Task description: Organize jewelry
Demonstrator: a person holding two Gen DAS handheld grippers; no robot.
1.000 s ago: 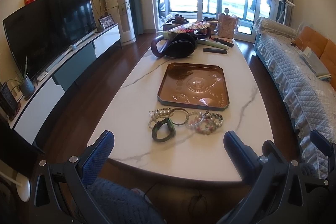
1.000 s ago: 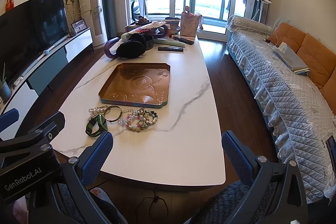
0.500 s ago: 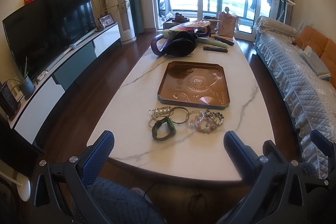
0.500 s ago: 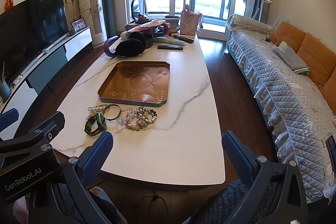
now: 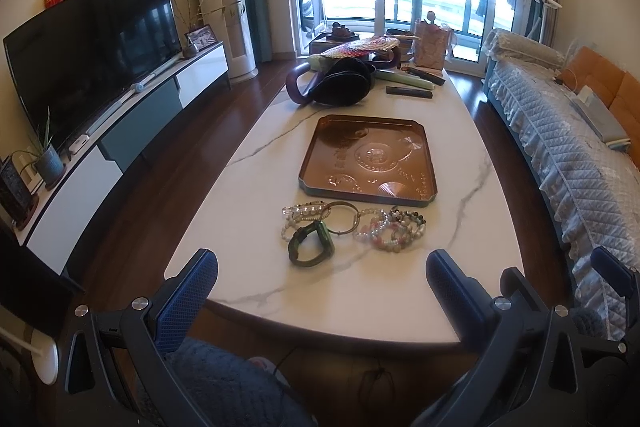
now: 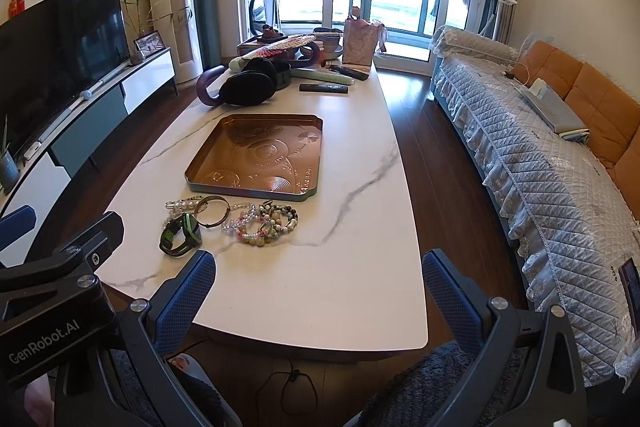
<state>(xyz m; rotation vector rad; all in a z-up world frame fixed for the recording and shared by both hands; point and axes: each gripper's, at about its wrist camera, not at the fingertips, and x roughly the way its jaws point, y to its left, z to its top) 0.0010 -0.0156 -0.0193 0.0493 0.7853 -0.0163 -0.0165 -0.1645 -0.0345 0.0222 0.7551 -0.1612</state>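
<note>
An empty copper tray (image 5: 366, 157) (image 6: 260, 155) rests mid-table on white marble. In front of it lies a cluster of jewelry: a green-and-black watch (image 5: 311, 243) (image 6: 181, 235), a brass bangle (image 5: 340, 218) (image 6: 214, 211), a pearl bracelet (image 5: 300, 215) (image 6: 180, 206) and several beaded bracelets (image 5: 394, 230) (image 6: 266, 223). My left gripper (image 5: 320, 267) hovers open at the table's near edge, just short of the watch. My right gripper (image 6: 318, 269) is open too, over the near edge, right of the jewelry. Both are empty.
The marble table (image 5: 248, 195) carries a dark bag (image 5: 340, 87), a remote (image 5: 409, 92) and a gift bag (image 5: 431, 45) at its far end. A TV unit (image 5: 120, 131) runs along the left, a covered sofa (image 6: 540, 163) along the right.
Both grippers have edged slightly forward toward the table, so the jewelry and tray sit a little nearer. Nothing on the table has moved.
</note>
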